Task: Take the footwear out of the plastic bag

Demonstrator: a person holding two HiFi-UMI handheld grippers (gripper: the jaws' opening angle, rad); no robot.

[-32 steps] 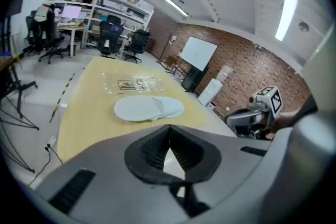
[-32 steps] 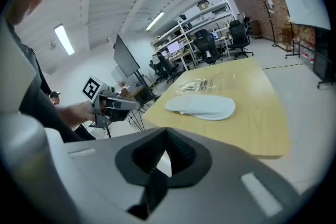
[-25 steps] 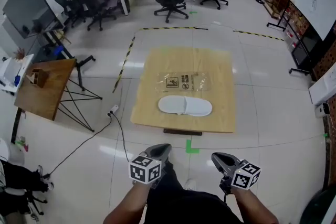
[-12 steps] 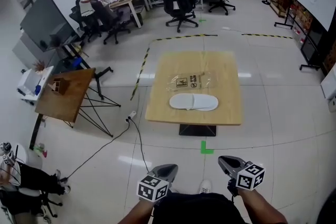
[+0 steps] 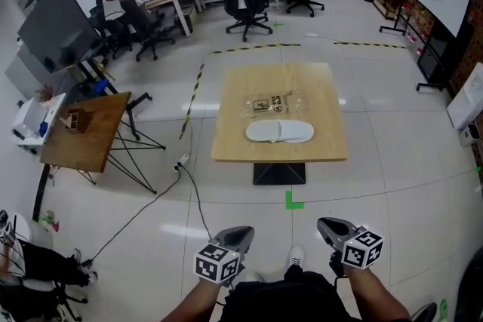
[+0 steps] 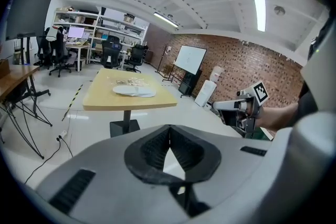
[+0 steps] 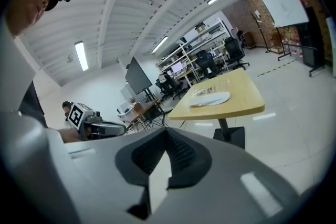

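- While we stand well back from the table (image 5: 317,151), nothing on it is in reach, so we judge no step of the take-out is actually in hand.
- left claw (image 5: 235,234): pads pressed together and nothing pinched. Its own view shows only floor through the small gap under the tips.
- right claw (image 5: 330,225): same, closed tight and empty.
- Both sit low at the bottom of the head view, close to our body. They point toward the table and are well apart from it.
- slippers (image 5: 279,132): a white pair lying flat and crosswise on the near half of the top.
- bag (image 5: 273,103): clear film with a printed label, just beyond the slippers. At this range we can't tell if the two touch or overlap, or if any film covers the pair.
- Our read: the slippers look clear of the bag, which would mean the job is done rather than pending. We can't settle that from here.
- If film does cover them, the next move calls for:
  - walking in until the table edge is under the claws;
  - spreading both claws;
  - pinning the bag with one claw at its closed end;
  - pinching a slipper at the mouth end with the other and drawing it out flat along the wood.
- Risk as we see it: thin film likely slides on the smooth top, so an unpinned bag would travel with the slipper.
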